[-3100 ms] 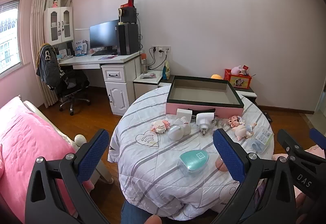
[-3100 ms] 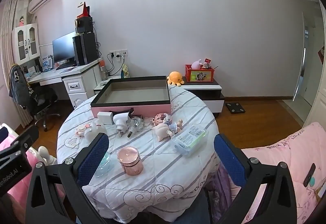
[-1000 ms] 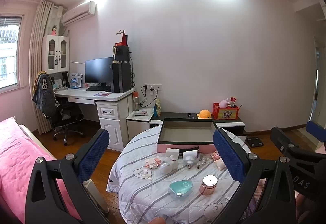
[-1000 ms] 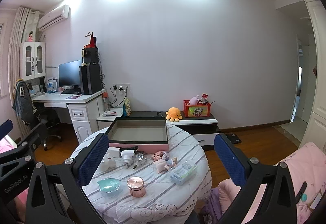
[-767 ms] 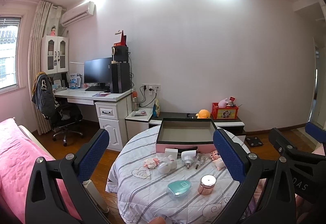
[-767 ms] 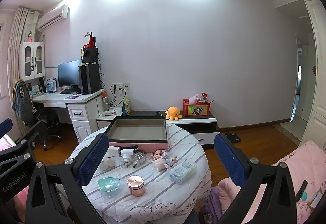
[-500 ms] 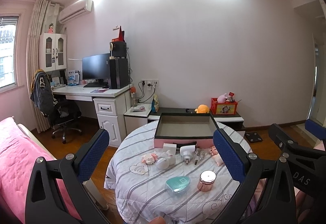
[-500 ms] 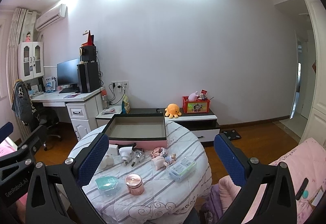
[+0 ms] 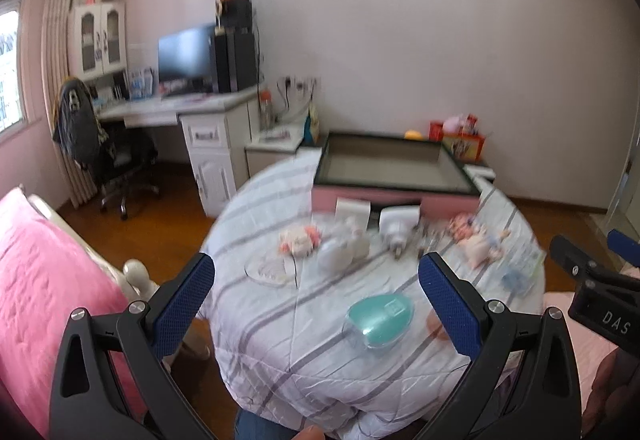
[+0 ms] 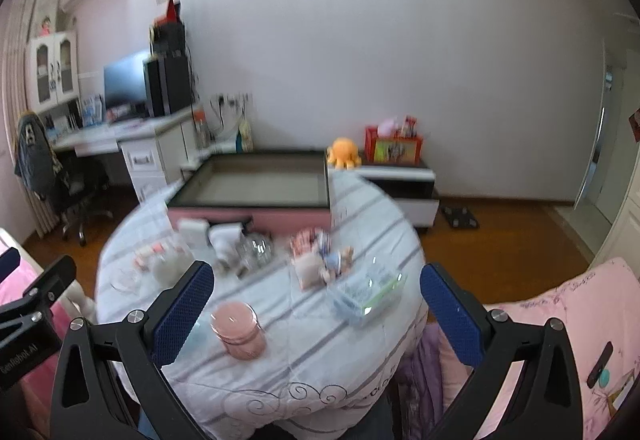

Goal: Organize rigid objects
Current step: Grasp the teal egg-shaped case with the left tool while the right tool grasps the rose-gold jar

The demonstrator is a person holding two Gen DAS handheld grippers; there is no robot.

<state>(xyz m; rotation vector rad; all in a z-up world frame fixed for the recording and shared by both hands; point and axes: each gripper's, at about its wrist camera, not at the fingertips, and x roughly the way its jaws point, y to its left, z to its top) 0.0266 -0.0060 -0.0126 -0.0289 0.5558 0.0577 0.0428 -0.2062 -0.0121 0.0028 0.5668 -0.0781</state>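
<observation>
Grippers hover spread and empty over the near edge of the bench (image 9: 280, 320): left gripper (image 9: 316, 304), right gripper (image 10: 316, 304). Nothing sits in the tray (image 10: 248, 214) at the far side yet. Likely next: close on the teal case (image 9: 378, 316) or pink jar (image 10: 239, 330).

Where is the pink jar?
In the right wrist view, the pink jar stands near the front edge of the round table, left of the clear plastic box.

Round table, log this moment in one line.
left tool: open, empty | right tool: open, empty | pink tray: empty | teal case: on round table
</observation>
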